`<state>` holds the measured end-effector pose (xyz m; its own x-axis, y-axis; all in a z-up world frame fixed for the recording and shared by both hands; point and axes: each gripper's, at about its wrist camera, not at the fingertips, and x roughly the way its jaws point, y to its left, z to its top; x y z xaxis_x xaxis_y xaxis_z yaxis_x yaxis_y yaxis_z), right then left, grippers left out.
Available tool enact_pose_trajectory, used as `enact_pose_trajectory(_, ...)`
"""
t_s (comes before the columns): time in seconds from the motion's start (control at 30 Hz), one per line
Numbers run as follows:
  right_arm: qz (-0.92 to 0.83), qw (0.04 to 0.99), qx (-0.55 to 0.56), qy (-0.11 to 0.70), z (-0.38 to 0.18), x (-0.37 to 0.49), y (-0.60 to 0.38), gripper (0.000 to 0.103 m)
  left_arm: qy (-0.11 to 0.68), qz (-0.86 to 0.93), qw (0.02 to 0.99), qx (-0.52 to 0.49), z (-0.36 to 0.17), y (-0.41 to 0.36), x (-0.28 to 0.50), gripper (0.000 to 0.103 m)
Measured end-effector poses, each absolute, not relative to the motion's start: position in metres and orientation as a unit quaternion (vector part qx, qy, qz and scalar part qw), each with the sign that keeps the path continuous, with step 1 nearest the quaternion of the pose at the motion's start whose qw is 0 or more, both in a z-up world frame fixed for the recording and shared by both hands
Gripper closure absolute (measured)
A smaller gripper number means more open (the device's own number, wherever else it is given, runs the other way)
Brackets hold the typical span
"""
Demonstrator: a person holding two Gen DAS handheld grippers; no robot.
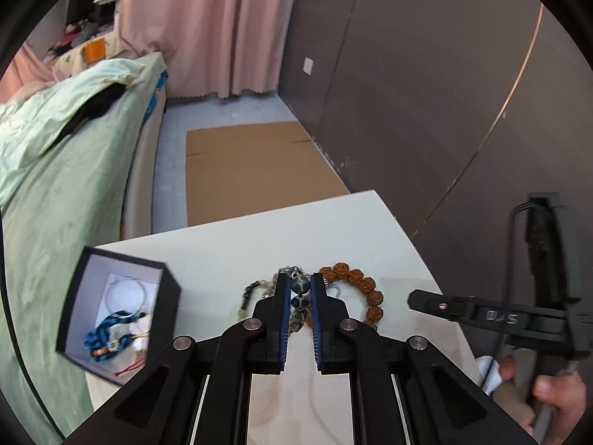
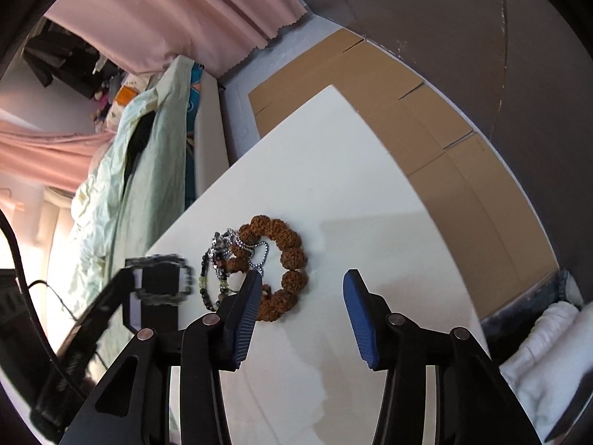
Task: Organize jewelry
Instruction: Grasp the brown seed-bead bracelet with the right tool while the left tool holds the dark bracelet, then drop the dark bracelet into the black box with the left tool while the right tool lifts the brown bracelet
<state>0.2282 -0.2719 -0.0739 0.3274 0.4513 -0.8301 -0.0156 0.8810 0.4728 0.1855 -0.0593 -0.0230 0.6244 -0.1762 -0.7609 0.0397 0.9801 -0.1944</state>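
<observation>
Left tongs (image 1: 300, 289) are pinching a strand of dark mottled beads (image 1: 299, 286), lifting it above the white surface (image 1: 229, 244); right tongs (image 2: 302, 278) are standing spread with nothing between them. An open black box (image 1: 168, 296) is sitting at the surface's left edge, holding a silver bangle (image 1: 125, 293). Beside the strand, a brown seed bracelet (image 2: 287, 256) is lying flat.

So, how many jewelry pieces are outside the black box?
4: dark stone bracelet in the left tool; brown bead bracelet, silver chain and black-green strand on the table. Others may hide.
</observation>
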Motion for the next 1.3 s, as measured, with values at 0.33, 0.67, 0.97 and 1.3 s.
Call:
enact_pose_trajectory(0.33, 0.119, 0.804, 0.129, 0.569, -0.084, 0.236, -0.245, 0.056, 0.404, -0.056, 0.906, -0.117, -0.015, -0.022, 0.162, 0.092)
enact_pose_trajectory(0.67, 0.059, 0.828, -0.035, 0.556, -0.095, 0.24, -0.189, 0.056, 0.386, -0.042, 0.909, -0.15, -0.007, 0.015, 0.154, 0.092)
enact_pose_trajectory(0.97, 0.065, 0.833, -0.052, 0.547, -0.085, 0.232, -0.19, 0.083, 0.383, -0.015, 0.912, -0.145, -0.006, 0.04, 0.144, 0.092)
enact_pose_trajectory(1.3, 0.162, 0.854, 0.062, 0.49, -0.022, 0.2, -0.189, 0.084, 0.377, -0.009, 0.914, -0.149, -0.002, 0.05, 0.137, 0.092)
